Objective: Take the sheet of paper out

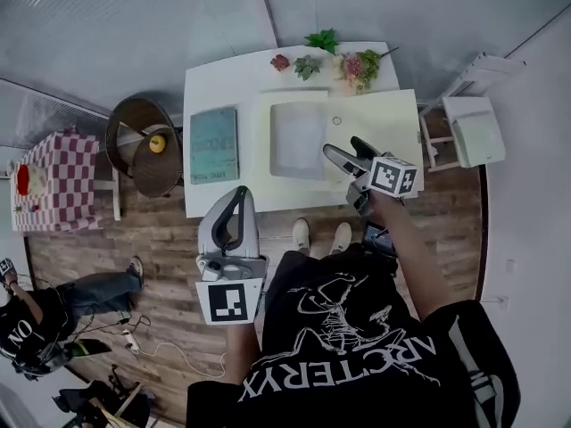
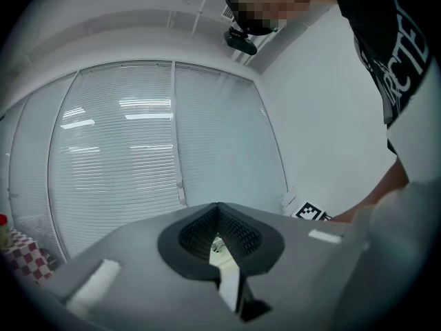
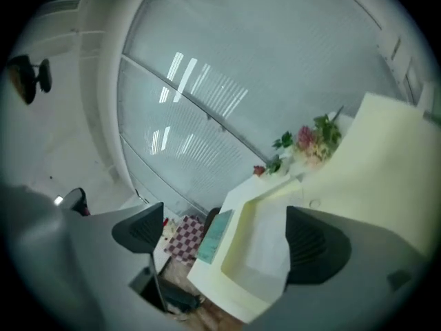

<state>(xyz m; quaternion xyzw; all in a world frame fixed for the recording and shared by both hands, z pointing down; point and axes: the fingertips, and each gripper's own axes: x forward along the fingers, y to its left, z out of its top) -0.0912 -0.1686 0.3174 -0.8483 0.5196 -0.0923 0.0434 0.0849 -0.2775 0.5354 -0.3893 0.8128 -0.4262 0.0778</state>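
A white sheet of paper (image 1: 299, 138) lies inside an open pale yellow folder (image 1: 393, 119) on the white table (image 1: 201, 87). My right gripper (image 1: 343, 150) hovers over the folder's near edge, just right of the sheet. Its jaws stand wide open with nothing between them. In the right gripper view the scene is tilted, and the sheet (image 3: 269, 243) and folder (image 3: 386, 157) show ahead between the open right gripper (image 3: 227, 236). My left gripper (image 1: 237, 199) hangs off the table's front edge over the wood floor, shut and empty. In the left gripper view the left gripper (image 2: 219, 238) faces window blinds.
A teal book (image 1: 214, 144) lies left of the folder. Artificial flowers (image 1: 357, 65) line the table's far edge. A round wicker chair (image 1: 143, 145) with a yellow fruit and a checkered table (image 1: 58, 181) stand at left. A white stool (image 1: 473, 130) is at right. A person (image 1: 53, 315) sits on the floor.
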